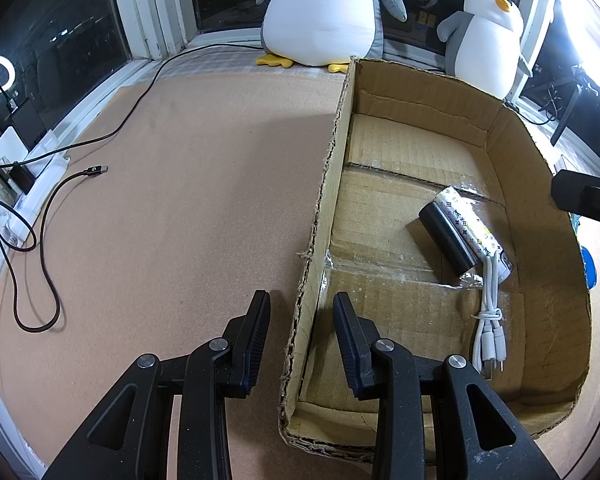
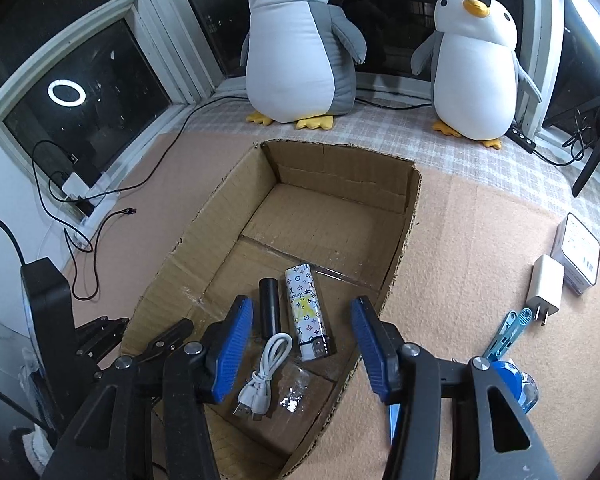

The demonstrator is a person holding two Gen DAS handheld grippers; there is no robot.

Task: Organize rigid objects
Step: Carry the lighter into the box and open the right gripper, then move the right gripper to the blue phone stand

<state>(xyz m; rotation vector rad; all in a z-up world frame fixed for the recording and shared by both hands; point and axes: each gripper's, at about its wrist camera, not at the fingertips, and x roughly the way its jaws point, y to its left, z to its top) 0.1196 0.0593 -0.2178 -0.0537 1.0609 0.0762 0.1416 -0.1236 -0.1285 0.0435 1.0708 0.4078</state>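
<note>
left gripper (image 1: 301, 334): black arms, dark ribbed pads, silver screws | right gripper (image 2: 301, 343): black arms, blue ribbed pads

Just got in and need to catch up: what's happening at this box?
A person holds two grippers, sorting small items into the cardboard box. A black cylinder, patterned power bank and white cable already lie inside. A white charger and white box wait outside. Both the left gripper and right gripper are open and empty.

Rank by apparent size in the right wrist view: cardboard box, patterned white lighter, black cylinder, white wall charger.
1. Open brown cardboard box, clearly largest.
2. Patterned white lighter.
3. Short black cylinder and white wall charger look alike; not ranked apart.
</note>
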